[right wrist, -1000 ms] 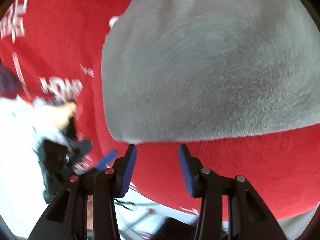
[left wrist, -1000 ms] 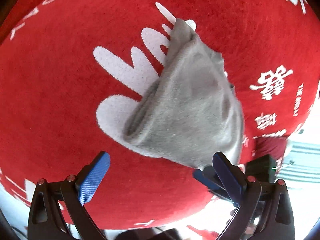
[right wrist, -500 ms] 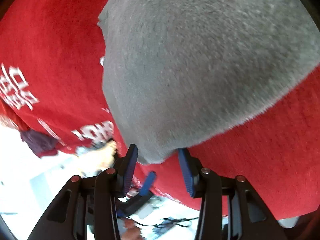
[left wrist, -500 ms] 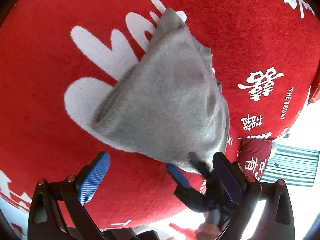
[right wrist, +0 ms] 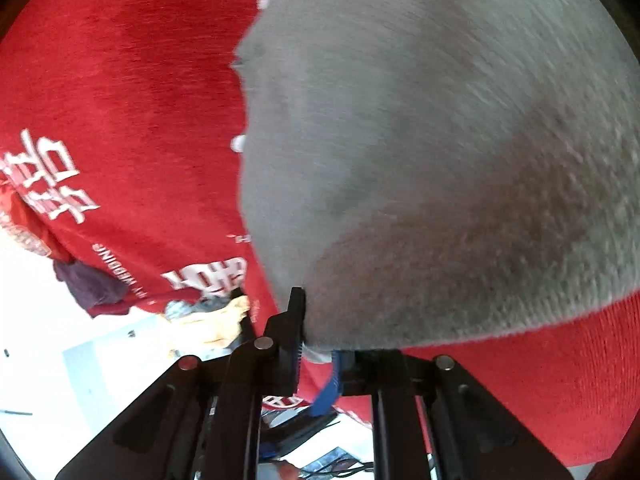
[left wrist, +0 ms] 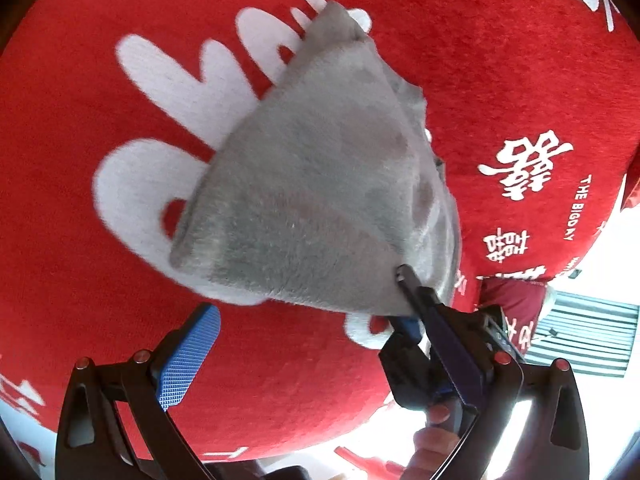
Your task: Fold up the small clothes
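Observation:
A small grey fleecy garment (left wrist: pixel 320 184) lies folded on a red cloth with white print (left wrist: pixel 100 280). My left gripper (left wrist: pixel 320 352) is open and empty, its blue pads just short of the garment's near edge. My right gripper (right wrist: pixel 316 344) is shut on the garment's near corner (right wrist: pixel 400 280), which fills most of the right wrist view. In the left wrist view the right gripper (left wrist: pixel 412 312) shows clamped on the garment's lower right corner.
The red cloth's edge (left wrist: pixel 520 280) runs along the right, with a white floor and a striped mat (left wrist: pixel 584 340) beyond. In the right wrist view a dark maroon cloth (right wrist: pixel 92 288) lies past the red cloth's edge on the left.
My right gripper has moved up to the garment's corner and shut on it. The left gripper has stayed open and come a little closer to the garment.

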A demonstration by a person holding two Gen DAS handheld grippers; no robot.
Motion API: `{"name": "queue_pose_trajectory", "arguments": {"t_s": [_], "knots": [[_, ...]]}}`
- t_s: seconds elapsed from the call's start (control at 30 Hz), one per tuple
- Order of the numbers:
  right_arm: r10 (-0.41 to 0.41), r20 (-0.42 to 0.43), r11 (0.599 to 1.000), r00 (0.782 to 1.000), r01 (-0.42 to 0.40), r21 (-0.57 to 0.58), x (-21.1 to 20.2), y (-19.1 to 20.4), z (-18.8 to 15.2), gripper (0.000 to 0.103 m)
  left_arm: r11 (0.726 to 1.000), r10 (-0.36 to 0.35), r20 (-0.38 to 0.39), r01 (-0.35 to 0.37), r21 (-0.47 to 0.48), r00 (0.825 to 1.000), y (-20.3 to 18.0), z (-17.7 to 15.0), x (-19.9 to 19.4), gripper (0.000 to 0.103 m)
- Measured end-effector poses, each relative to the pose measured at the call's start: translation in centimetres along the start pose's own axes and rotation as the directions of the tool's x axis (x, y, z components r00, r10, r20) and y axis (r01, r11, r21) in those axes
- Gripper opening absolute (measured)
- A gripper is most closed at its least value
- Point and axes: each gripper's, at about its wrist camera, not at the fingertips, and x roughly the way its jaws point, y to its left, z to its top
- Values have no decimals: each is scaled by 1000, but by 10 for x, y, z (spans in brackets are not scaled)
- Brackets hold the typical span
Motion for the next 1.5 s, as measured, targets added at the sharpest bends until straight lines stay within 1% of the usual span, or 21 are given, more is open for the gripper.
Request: {"name": "queue_pose_trajectory", "arguments": {"t_s": [0.17,0.27,0.37,0.47,0.53,0.6,0.73,0.8,0.83,0.87,0.9,0.93,1.0,1.07,1.1,1.13,1.2,1.27,1.37,1.43,1.5], "knots": [[6,-43,999,999,-8,-44,-8,14,4,11,994,-80,50,83,-77,996,-8,8,15,103],[-19,-72,998,997,15,-66,-7,16,6,11,992,-73,110,83,-90,991,-15,16,17,103],[-70,-107,994,992,60,-96,-4,14,5,11,998,-26,143,35,-59,989,-23,27,17,103],[-145,-150,981,978,122,-151,0,8,0,11,997,75,177,-75,-5,981,-31,36,16,103],[-198,-188,969,962,163,-184,2,6,-4,11,993,114,186,-118,11,976,-32,39,16,94],[-248,-216,956,944,202,-214,1,8,-5,15,987,151,189,-157,21,970,-32,41,17,93],[-429,-214,866,878,332,-375,-15,30,-2,17,971,220,205,-235,49,954,-33,41,20,74],[-489,-178,815,854,375,-441,-24,46,5,42,962,247,219,-266,62,944,-34,42,20,64],[-520,-153,784,840,398,-477,-29,56,12,62,956,264,224,-285,70,938,-34,42,20,55],[-534,-135,763,835,408,-501,-33,64,18,66,943,295,232,-321,85,927,-36,43,21,49],[-546,-113,741,830,416,-527,-35,75,24,66,930,325,237,-355,96,915,-37,43,22,31],[-557,-90,715,825,422,-557,-36,89,31,66,911,361,241,-396,114,901,-38,44,23,22],[-575,-60,678,816,434,-593,-31,112,44,66,885,390,266,-439,157,882,-43,42,24,16],[-596,-35,629,802,439,-641,-17,139,56,66,828,426,316,-506,242,848,-55,33,27,12],[-605,-29,609,796,439,-661,-11,149,58,66,788,440,347,-541,292,828,-63,27,29,11],[-622,-26,581,783,438,-686,0,160,62,67,731,452,391,-584,352,802,-73,19,31,10],[-663,-32,525,748,435,-731,24,180,67,67,596,448,482,-654,466,753,-92,-1,37,10],[-707,-54,470,705,411,-781,58,201,69,70,476,429,540,-689,546,724,-103,-18,43,10],[-768,-108,414,631,362,-835,109,222,65,81,369,402,580,-706,605,708,-107,-32,48,10],[-815,-136,378,564,339,-861,139,227,59,81,342,395,591,-709,616,704,-108,-36,48,10],[-852,-141,338,504,325,-884,163,228,51,82,342,386,591,-704,622,709,-110,-37,45,10]]}}
